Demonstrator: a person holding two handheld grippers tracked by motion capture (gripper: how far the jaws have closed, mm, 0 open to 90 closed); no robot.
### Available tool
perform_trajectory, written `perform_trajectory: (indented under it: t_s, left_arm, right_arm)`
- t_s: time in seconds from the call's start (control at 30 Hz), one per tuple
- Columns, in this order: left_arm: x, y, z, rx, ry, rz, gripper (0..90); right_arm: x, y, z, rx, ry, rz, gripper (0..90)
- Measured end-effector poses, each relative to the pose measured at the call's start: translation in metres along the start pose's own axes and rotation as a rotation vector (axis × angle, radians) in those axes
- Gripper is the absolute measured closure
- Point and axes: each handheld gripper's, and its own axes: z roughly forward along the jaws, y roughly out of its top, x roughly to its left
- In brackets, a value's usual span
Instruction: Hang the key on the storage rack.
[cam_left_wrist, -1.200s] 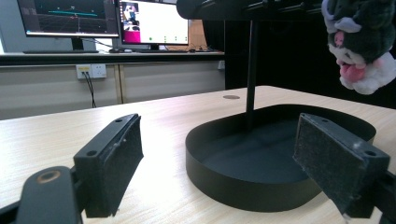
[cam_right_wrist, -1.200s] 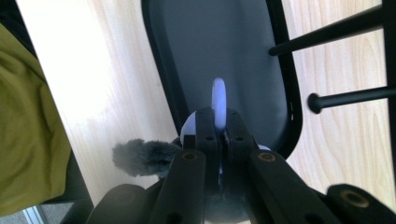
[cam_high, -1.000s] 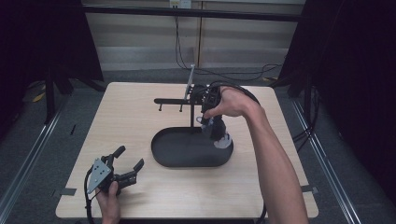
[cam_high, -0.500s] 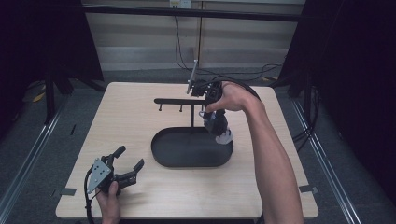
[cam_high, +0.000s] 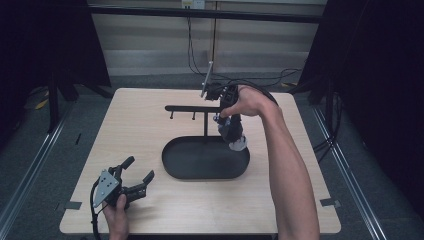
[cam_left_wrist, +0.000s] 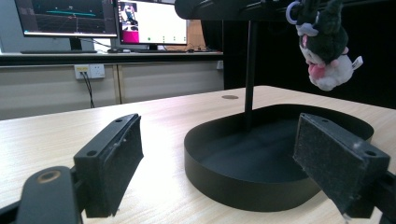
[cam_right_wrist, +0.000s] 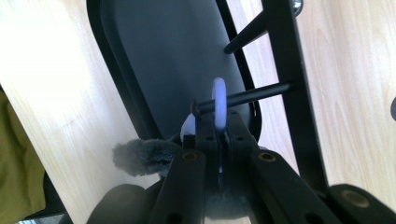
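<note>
R gripper (cam_right_wrist: 218, 135) is clamped tight on the pale lilac plastic ring (cam_right_wrist: 219, 103) of a small black-and-white plush toy keychain (cam_left_wrist: 323, 49), jaws fully closed w/ the ring pinched between them. The ring sits at the tip of a thin black peg (cam_right_wrist: 247, 97) on the black metal T-shaped hanger stand (cam_high: 205, 120); can't tell if the peg is thru the ring or just beside it. The plush hangs under the crossbar, above the R end of the black oval tray base (cam_high: 172, 165), clear of its rim. L gripper (cam_high: 134, 179) rests near the front-L table corner, jaws wide apart, holding nothing, well apart from the tray. Light wooden table (cam_high: 125, 125) is bare around it.
</note>
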Motion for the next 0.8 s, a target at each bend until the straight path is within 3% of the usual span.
perform_trajectory:
  t_s: [0.4,0.8]
  left_arm:
    - [0.000,0.000,0.000,0.000,0.000,0.000,15.3]
    - [0.000,0.000,0.000,0.001,0.000,0.002,15.3]
  right_arm:
    - [-0.012,-0.002,0.002,-0.031,-0.002,0.021,86.8]
    - [-0.011,-0.008,0.010,-0.054,0.020,0.032,86.7]
